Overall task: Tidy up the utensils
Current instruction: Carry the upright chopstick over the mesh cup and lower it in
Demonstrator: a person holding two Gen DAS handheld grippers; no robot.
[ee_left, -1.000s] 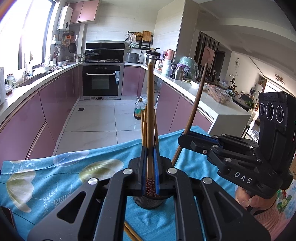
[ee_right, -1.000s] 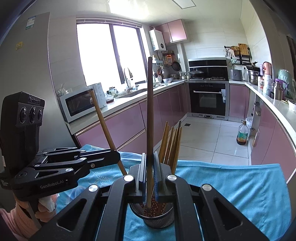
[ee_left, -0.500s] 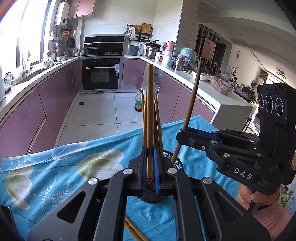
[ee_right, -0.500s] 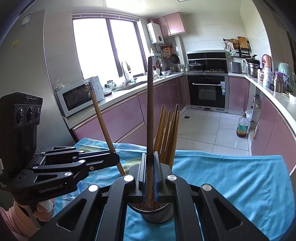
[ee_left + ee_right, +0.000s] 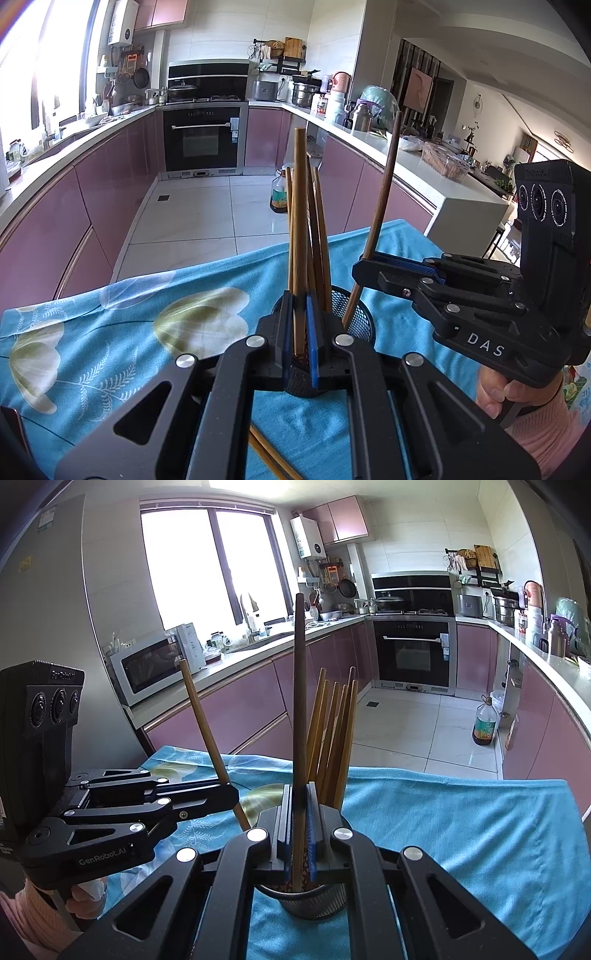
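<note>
A black mesh holder (image 5: 356, 314) (image 5: 314, 904) stands on the blue flowered cloth (image 5: 129, 332) with several wooden chopsticks (image 5: 334, 734) upright in it. My left gripper (image 5: 300, 299) (image 5: 232, 797) is shut on a light wooden chopstick (image 5: 300, 206) (image 5: 201, 716), held upright just over the holder. From the right, my right gripper (image 5: 299, 786) (image 5: 360, 267) is shut on a dark brown chopstick (image 5: 299, 686) (image 5: 384, 199). That stick leans, and its lower end dips into the holder's mouth. The fingers hide the lower ends of both sticks in their own views.
Two loose chopsticks (image 5: 269, 458) lie on the cloth under my left gripper. The table's far edge drops to a tiled floor with an oil bottle (image 5: 484, 723). Purple cabinets and counters run along both sides. A person's hand (image 5: 498, 391) grips the right handle.
Both views have tipped slightly downward, so the holder shows more fully in the left wrist view. Both chopsticks stay gripped over the holder.
</note>
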